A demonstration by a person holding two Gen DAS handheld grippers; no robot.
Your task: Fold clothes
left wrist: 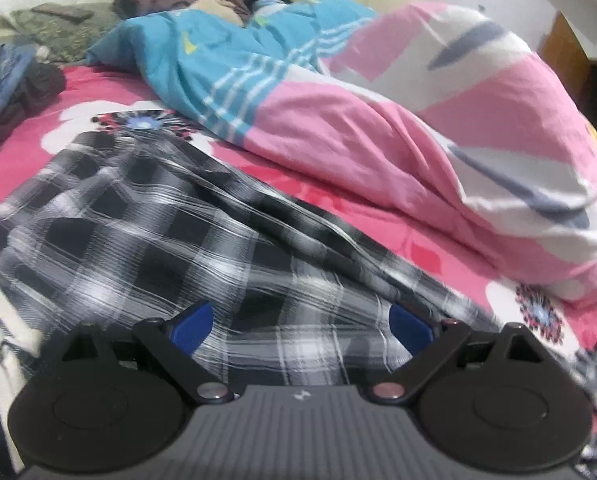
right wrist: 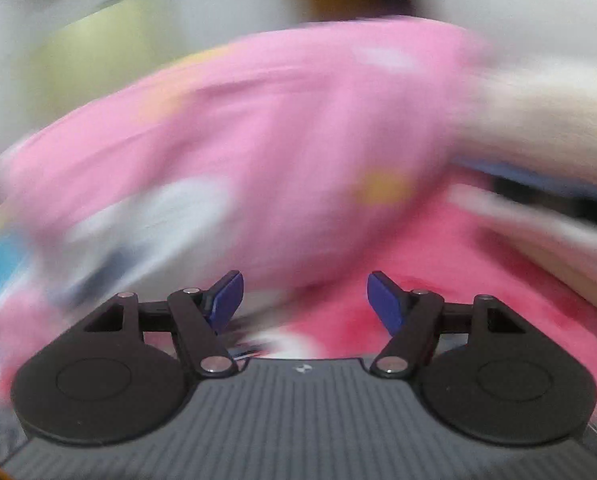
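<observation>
Clearly, in the left wrist view the checked shirt [left wrist: 170,216] is being seen spread on the pink bed sheet [left wrist: 26,148], just beside the pink quilt [left wrist: 438,128]. The left gripper [left wrist: 300,326] is hanging over it with jaws apart, holding nothing. It is judged light, soft and limp; an edge or corner is being advised for pinching.

In the right wrist view, heavily blurred, the right gripper [right wrist: 304,300] is being shown with jaws apart and empty, before the quilt.

Each tool has a grey ribbed housing with a small pale logo, two black round-ended plates, black link bars on silver screws, and blue pads: left tool [left wrist: 300,330], right tool [right wrist: 304,300].
</observation>
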